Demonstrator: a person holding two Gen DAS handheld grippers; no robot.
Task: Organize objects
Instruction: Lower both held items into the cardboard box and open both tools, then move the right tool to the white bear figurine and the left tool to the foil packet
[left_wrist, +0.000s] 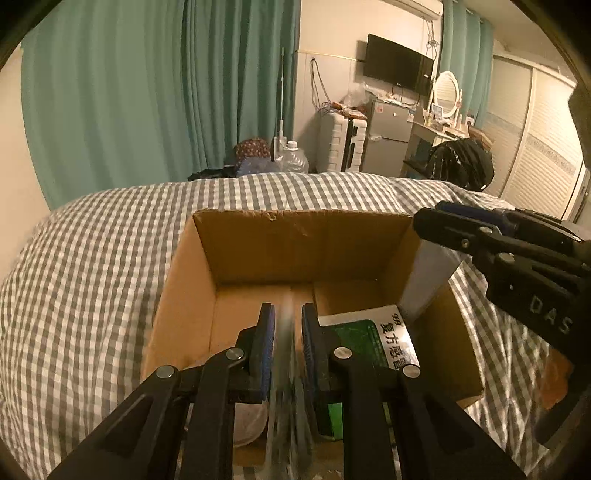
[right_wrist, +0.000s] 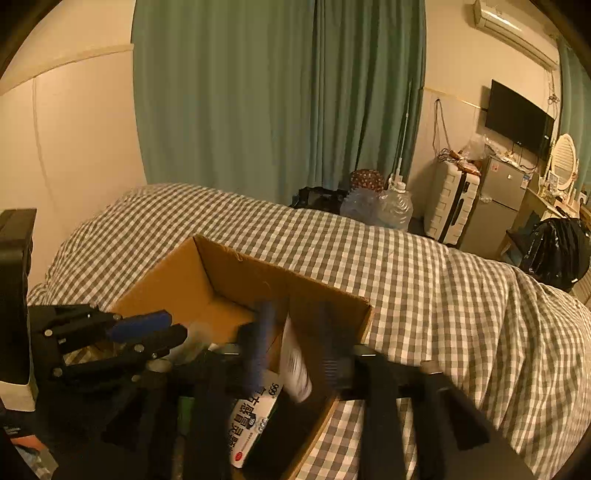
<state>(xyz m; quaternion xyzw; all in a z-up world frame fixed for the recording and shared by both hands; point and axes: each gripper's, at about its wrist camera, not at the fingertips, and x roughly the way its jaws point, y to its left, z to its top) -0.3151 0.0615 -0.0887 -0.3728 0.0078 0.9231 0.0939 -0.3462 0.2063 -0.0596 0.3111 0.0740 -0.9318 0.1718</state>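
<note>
On the gingham-covered bed (left_wrist: 110, 258) sits an open cardboard box (left_wrist: 295, 247). Over its near edge the left gripper (left_wrist: 288, 332) has its blue pads narrowed on a thin, clear, blurred item (left_wrist: 284, 369) that I cannot identify. Just right of it, a green-and-white medicine box (left_wrist: 373, 339) lies on the box floor toward the near right corner. Above the right wall the right gripper (right_wrist: 291, 332) is spread, a white packet (right_wrist: 295, 365) tilted loose between its blurred fingers.
</note>
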